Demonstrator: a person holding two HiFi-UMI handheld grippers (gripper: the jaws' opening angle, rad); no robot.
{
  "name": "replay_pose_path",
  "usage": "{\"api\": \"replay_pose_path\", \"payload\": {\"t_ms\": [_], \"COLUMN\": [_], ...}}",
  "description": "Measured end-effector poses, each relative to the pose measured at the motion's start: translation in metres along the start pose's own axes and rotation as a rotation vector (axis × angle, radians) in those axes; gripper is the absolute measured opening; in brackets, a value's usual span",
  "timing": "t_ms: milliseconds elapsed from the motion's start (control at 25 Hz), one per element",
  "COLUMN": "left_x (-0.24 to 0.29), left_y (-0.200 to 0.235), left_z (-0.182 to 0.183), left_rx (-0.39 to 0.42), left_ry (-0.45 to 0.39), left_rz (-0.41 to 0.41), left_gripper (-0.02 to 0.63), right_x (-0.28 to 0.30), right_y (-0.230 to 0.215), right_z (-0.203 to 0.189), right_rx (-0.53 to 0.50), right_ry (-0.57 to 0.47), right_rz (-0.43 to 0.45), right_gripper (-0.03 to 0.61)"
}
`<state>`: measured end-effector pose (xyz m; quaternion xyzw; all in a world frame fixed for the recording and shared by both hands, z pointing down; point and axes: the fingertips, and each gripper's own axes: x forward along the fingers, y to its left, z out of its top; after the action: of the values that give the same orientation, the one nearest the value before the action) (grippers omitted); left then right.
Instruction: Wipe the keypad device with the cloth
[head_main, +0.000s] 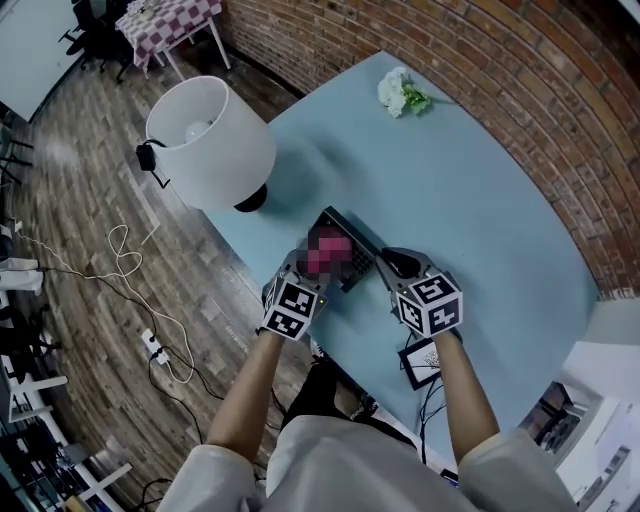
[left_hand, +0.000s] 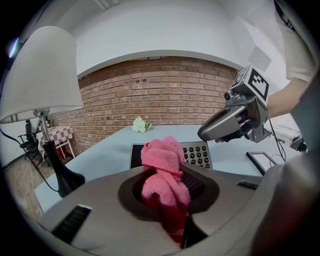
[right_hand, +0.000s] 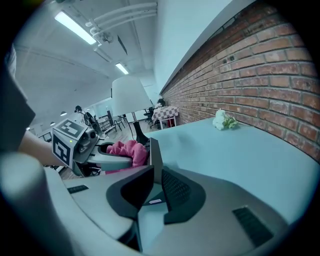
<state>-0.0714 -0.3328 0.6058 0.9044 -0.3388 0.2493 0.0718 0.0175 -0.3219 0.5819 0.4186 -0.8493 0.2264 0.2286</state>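
— At the worktop's (head_main: 480, 180) near edge, what are the left tongs (left_hand: 166, 186) doing?
— Clamping tight on a bunched pink cloth (left_hand: 162, 165), which is sitting over the left part of the dark keypad device (left_hand: 199, 154).
— And the right tongs (right_hand: 154, 185)?
— Pinching the device's right edge between jaws that are all but closed. A white lamp (head_main: 210, 140) is standing to the left, and flowers (head_main: 400, 93) are lying at the far side.

No readable text, labels, brands or numbers anywhere.
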Motion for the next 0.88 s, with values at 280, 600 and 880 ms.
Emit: {"api": "replay_pose_path", "payload": {"t_ms": [280, 600, 880], "left_x": [-0.005, -0.012, -0.017], "left_y": [-0.001, -0.005, -0.005], "left_z": [-0.023, -0.055, -0.077], "left_rx": [-0.032, -0.06, -0.03], "left_ry": [0.032, 0.094, 0.172], "left_rz": [0.005, 0.007, -0.009], "left_gripper": [0.106, 0.106, 0.106], "right_x": [0.0, 0.0, 0.002], "right_y": [0.0, -0.001, -0.001], "right_z": [0.001, 0.0, 0.0], "right_rx": [-0.005, -0.003, -0.006], "right_ry": [0.001, -0.008, -0.003], "right_rz": [-0.009, -0.027, -0.039], "right_gripper": [0.078, 0.078, 0.078]}}
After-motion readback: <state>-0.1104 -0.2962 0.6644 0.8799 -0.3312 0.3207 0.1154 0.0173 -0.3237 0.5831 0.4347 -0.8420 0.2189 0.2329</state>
